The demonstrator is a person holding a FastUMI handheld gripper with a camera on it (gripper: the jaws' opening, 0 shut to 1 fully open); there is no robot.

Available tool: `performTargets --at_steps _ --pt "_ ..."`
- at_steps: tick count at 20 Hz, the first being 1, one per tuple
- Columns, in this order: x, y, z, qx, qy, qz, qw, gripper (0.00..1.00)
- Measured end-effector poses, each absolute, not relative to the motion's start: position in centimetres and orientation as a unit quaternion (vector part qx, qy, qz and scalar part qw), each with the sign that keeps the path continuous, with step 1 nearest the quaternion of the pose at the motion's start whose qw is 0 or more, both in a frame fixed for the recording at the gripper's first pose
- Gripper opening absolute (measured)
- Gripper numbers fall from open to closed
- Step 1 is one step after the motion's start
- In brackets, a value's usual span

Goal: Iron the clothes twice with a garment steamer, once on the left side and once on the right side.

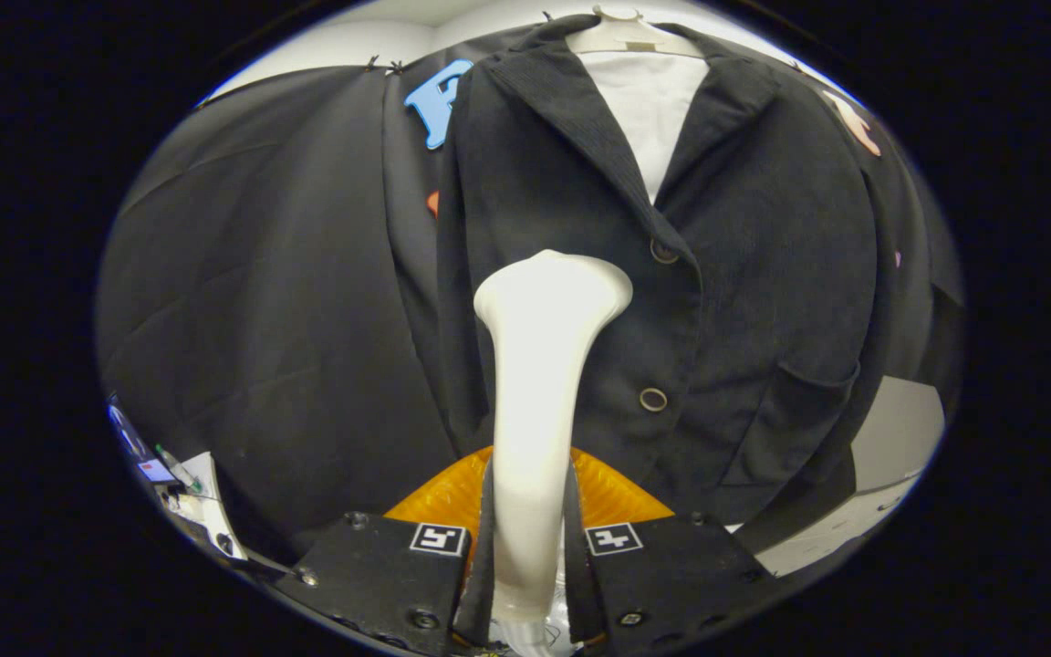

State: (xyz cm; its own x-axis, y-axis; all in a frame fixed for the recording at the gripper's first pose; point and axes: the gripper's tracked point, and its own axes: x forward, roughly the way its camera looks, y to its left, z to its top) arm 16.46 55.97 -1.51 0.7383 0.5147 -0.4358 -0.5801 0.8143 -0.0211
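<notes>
A dark corduroy jacket (744, 274) hangs on a pale hanger (621, 32) over a white inner layer (649, 109), with two round buttons down its front. My gripper (530, 529) is shut on the white garment steamer (539, 383), both fingers pressing its handle. The steamer rises between the fingers, and its flared head (553, 287) lies against the jacket's left front panel, just left of the button line and below the lapel.
Black cloth (261, 301) hangs behind and to the left of the jacket. A table edge with small items, among them a pen (177, 467), lies low on the left. A pale surface (890, 438) shows low on the right.
</notes>
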Motion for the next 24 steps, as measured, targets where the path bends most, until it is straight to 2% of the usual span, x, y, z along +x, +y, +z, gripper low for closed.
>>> performTargets --at_steps 24 --pt "16.9 54.9 -11.2 -0.095 0.307 0.283 0.904 0.34"
